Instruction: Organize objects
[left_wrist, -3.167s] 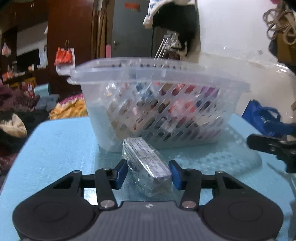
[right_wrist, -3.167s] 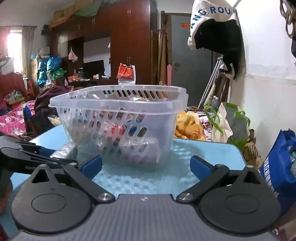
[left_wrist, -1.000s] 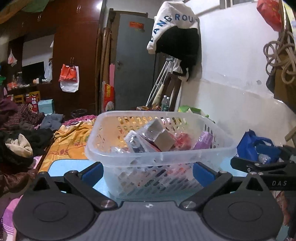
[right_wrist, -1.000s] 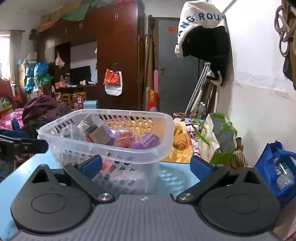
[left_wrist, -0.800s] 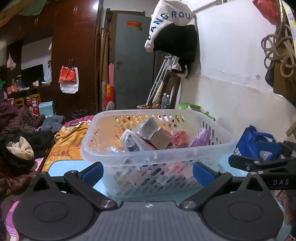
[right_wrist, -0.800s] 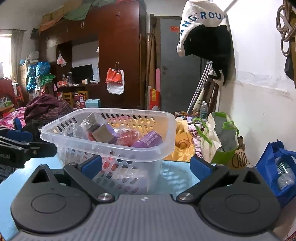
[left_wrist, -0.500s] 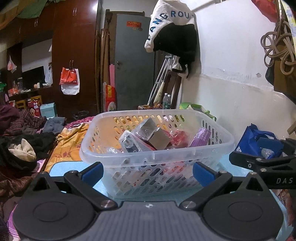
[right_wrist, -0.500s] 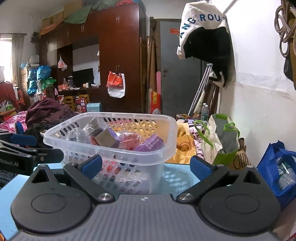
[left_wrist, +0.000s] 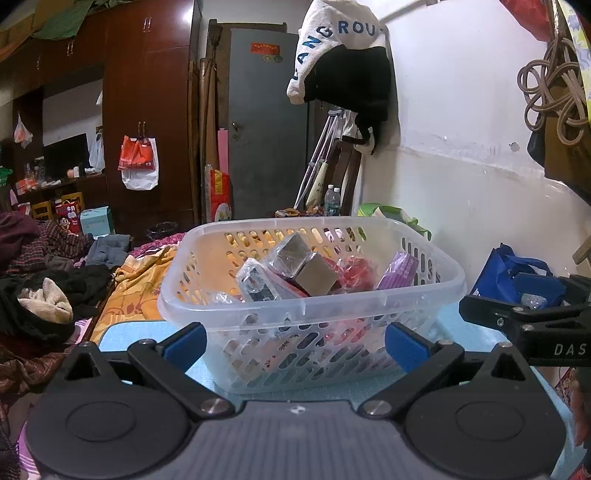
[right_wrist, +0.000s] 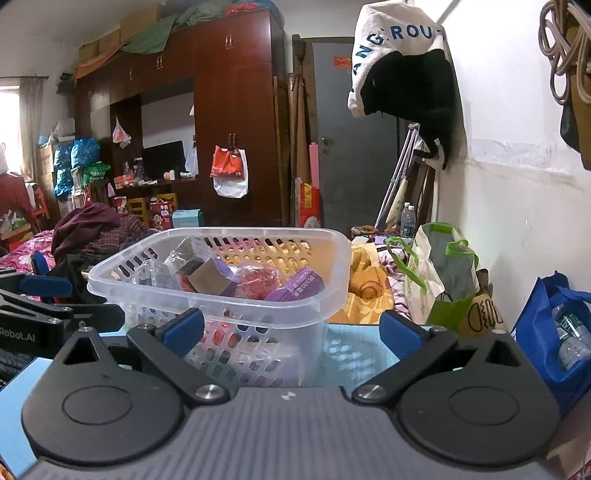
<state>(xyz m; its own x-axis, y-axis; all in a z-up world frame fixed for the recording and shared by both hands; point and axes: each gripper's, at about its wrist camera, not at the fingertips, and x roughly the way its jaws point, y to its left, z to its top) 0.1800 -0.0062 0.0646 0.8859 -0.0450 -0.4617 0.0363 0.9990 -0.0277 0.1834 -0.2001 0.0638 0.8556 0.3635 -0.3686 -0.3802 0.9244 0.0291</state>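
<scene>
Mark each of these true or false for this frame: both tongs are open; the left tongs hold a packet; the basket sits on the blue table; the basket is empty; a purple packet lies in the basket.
1. Both tongs are open. True: the left tongs and the right tongs both stand wide apart with nothing between the fingers.
2. The left tongs hold a packet. False: they are empty.
3. The basket sits on the blue table. True.
4. The basket is empty. False: it holds several wrapped items, among them a red packet.
5. A purple packet lies in the basket. True: it leans near the right side.
</scene>
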